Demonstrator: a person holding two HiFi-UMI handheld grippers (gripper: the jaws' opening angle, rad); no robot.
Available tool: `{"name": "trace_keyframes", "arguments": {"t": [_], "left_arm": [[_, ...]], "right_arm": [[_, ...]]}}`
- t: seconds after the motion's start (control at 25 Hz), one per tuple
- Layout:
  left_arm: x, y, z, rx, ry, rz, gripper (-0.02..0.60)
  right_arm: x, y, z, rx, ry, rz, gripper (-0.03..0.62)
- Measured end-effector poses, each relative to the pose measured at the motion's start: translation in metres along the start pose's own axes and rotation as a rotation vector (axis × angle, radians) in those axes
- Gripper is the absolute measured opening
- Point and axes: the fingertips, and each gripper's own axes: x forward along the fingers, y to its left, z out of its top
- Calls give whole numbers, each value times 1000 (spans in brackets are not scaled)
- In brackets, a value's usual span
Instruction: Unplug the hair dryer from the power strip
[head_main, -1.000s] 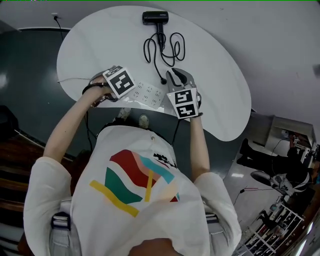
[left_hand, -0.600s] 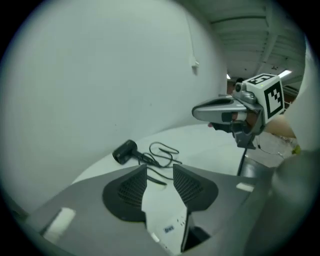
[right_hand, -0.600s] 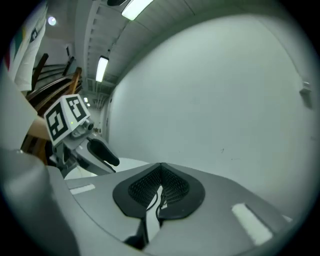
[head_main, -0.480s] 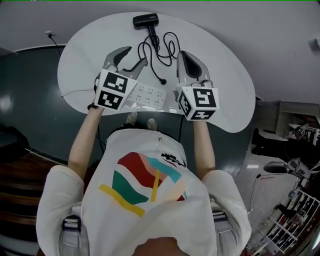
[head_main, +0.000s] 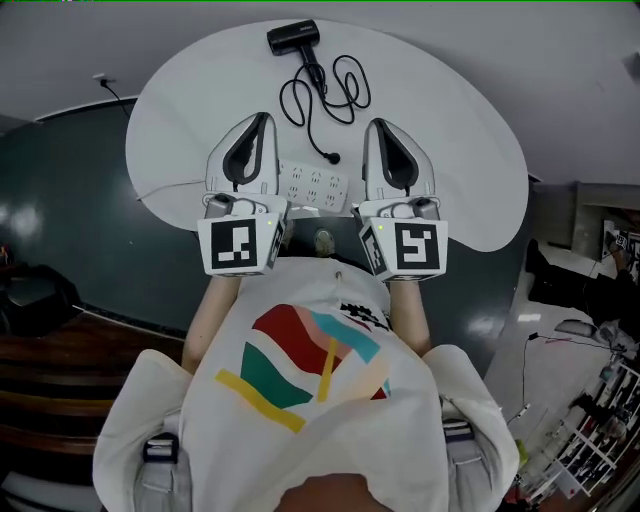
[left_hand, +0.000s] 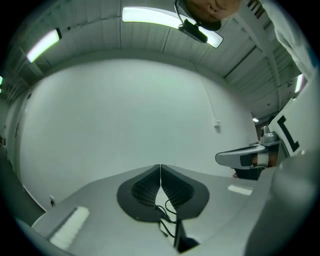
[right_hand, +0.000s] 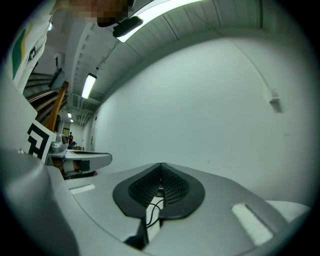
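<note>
The black hair dryer (head_main: 293, 37) lies at the far side of the round white table (head_main: 450, 130). Its black cord (head_main: 325, 95) is coiled in front of it, and the plug (head_main: 333, 157) lies loose on the tabletop. The white power strip (head_main: 315, 183) sits near the front edge, between my two hands. My left gripper (head_main: 264, 118) and right gripper (head_main: 379, 124) are held level above the table, either side of the strip, both shut and empty. In the left gripper view the pads (left_hand: 150, 187) meet, with the cord (left_hand: 167, 220) below. The right gripper view shows closed pads (right_hand: 172, 185) too.
A bare white wall (left_hand: 125, 115) stands beyond the table. Dark floor (head_main: 80, 220) surrounds the table, with wooden steps (head_main: 60, 370) at the left and cluttered racks (head_main: 590, 440) at the lower right. A thin cable (head_main: 115, 95) runs from a wall socket to the table's left edge.
Both grippers have risen from the tabletop and tipped from pointing down to level. The left jaws, open half a second ago, have closed. The plug stays on the table.
</note>
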Motion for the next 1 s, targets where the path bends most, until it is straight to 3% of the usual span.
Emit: {"name": "trace_keyframes", "arguments": {"t": [0.24, 0.36, 0.56, 1.0], "left_arm": [[-13, -1, -1, 64, 40, 5, 0], [-11, 1, -1, 58, 46, 6, 0], [-6, 7, 4, 20, -13, 16, 0], [-5, 2, 4, 27, -10, 2, 0]], "right_arm": [[-9, 0, -7, 5, 12, -29, 14], [-11, -2, -9, 14, 13, -36, 14], [-8, 0, -14, 7, 24, -36, 14], [-5, 3, -17, -23, 36, -23, 14]]}}
